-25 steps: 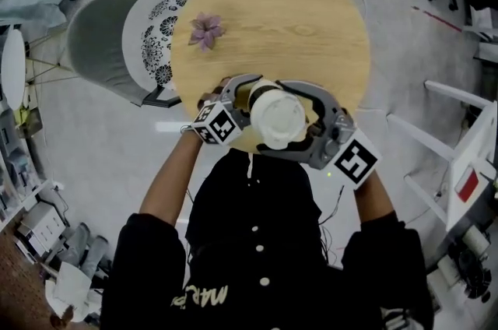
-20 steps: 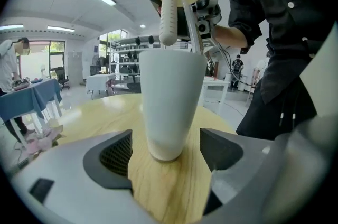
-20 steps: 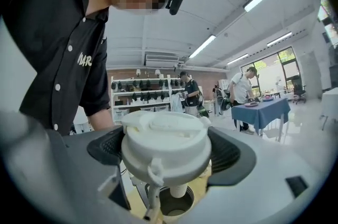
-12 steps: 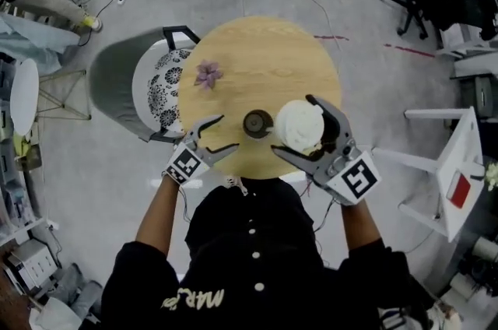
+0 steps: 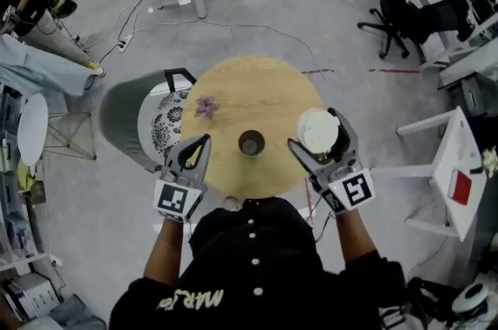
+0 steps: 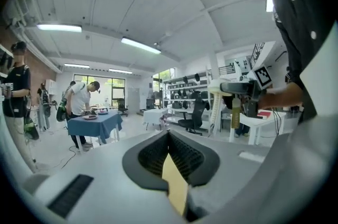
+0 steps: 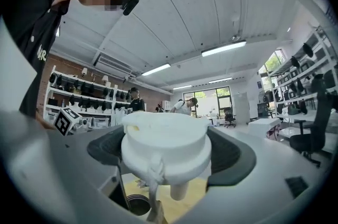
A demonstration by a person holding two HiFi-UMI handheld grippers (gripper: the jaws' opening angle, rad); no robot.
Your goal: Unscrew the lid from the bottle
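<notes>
The white lid (image 5: 319,132) is off. The right tool (image 5: 314,131) squeezes it and holds it up, off to one side of the bottle (image 5: 251,142). The bottle stands on the round tabletop (image 5: 257,91) and looks open, though it is small here. The left tool (image 5: 200,147) is closed tight on nothing. Unscrewing seems done. Next, the lid needs a gentle put-down.

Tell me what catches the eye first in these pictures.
The white lid, clamped in the right tool, is held over the right edge of the round wooden table. Near the table's middle stands the open bottle, dark mouth up. The left tool, jaws just closed on nothing, hovers off the near-left edge.
</notes>
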